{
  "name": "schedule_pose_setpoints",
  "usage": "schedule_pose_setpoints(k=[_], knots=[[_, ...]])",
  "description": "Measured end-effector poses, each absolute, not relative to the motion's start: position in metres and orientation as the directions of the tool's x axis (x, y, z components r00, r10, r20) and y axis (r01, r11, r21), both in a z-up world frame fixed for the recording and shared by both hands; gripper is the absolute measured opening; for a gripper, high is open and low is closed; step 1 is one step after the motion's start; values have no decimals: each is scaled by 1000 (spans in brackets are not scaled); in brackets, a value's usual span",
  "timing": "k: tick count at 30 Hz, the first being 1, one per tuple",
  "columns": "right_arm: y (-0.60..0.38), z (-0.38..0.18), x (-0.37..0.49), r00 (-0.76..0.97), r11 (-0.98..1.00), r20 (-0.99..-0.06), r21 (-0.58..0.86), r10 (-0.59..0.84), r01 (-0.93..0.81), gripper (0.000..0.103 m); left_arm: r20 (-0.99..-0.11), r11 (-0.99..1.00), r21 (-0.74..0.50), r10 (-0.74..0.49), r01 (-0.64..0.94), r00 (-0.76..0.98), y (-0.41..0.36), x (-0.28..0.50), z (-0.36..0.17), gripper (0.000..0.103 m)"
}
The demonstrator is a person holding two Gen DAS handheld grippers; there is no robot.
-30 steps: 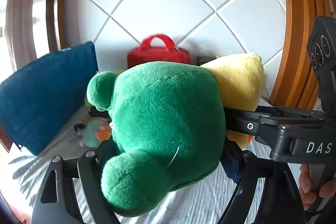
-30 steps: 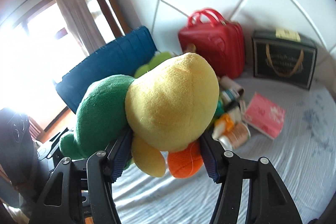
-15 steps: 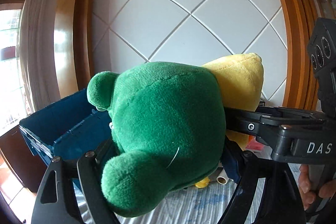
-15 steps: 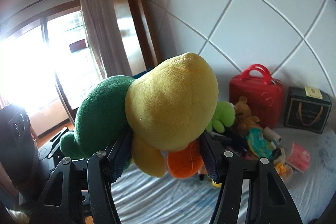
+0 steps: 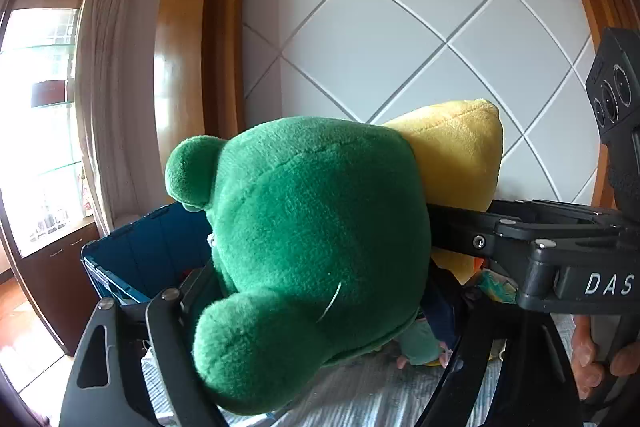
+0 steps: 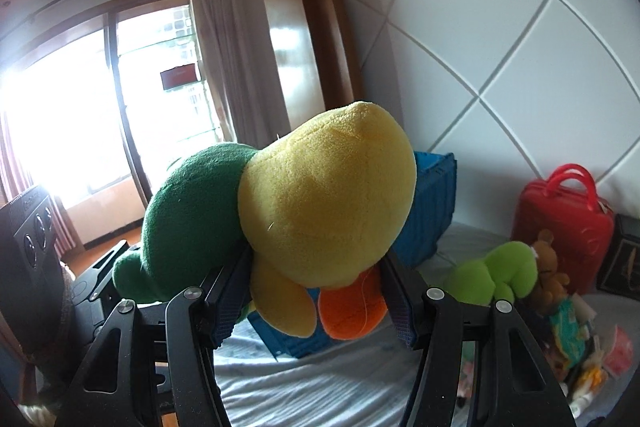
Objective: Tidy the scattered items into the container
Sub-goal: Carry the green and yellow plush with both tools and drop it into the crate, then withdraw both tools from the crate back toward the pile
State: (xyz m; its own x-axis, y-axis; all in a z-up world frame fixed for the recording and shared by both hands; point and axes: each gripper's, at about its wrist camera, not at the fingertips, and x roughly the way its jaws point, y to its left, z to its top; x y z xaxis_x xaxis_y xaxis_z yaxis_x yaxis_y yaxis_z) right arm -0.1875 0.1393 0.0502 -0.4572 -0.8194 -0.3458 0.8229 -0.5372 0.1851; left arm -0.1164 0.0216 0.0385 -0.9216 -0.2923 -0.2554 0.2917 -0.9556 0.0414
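My left gripper (image 5: 320, 291) is shut on a dark green plush toy (image 5: 312, 247) that fills the middle of the left wrist view. Close beside it, my right gripper (image 6: 316, 267) is shut on a yellow plush toy (image 6: 328, 203) with an orange foot (image 6: 352, 307); the blue pads (image 6: 226, 299) press on both its sides. The two toys touch. The blue crate (image 5: 148, 251) stands open beyond and below them on the bed, its corner (image 6: 432, 211) showing behind the yellow toy. Its contents are mostly hidden.
On the striped bed (image 6: 320, 379) to the right lie a lime green plush (image 6: 496, 275), a brown teddy (image 6: 548, 267) and several small items. A red case (image 6: 560, 219) and a dark gift bag (image 6: 624, 255) stand against the white quilted headboard (image 5: 400, 47). A window with a curtain (image 6: 224, 59) is at the left.
Both grippers have risen and swung left with their toys still gripped. The blue crate now sits right behind the toys, and the red case has slid off to the right.
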Motion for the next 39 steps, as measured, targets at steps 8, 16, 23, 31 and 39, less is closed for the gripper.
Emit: schedule_pose_setpoints(k=[8, 16, 23, 31, 39], knots=[[23, 50, -202, -456, -546, -377, 176, -806, 819, 61, -285, -960, 20, -273, 279, -919, -104, -123, 33, 84], [-72, 39, -223, -522, -638, -413, 223, -746, 737, 61, -356, -985, 17, -165, 170, -920, -210, -153, 27, 84], [-111, 31, -235, -580, -719, -466, 208, -669, 663, 63, -394, -994, -1, -100, 109, -914, -254, -178, 17, 89], [-114, 24, -246, -650, -808, -507, 186, -566, 558, 68, -437, -998, -41, -34, 57, -899, -265, -195, 2, 96], [-103, 30, -230, -689, -842, -506, 164, -519, 514, 73, -405, -998, -56, 11, 12, -914, -255, -185, 12, 102]])
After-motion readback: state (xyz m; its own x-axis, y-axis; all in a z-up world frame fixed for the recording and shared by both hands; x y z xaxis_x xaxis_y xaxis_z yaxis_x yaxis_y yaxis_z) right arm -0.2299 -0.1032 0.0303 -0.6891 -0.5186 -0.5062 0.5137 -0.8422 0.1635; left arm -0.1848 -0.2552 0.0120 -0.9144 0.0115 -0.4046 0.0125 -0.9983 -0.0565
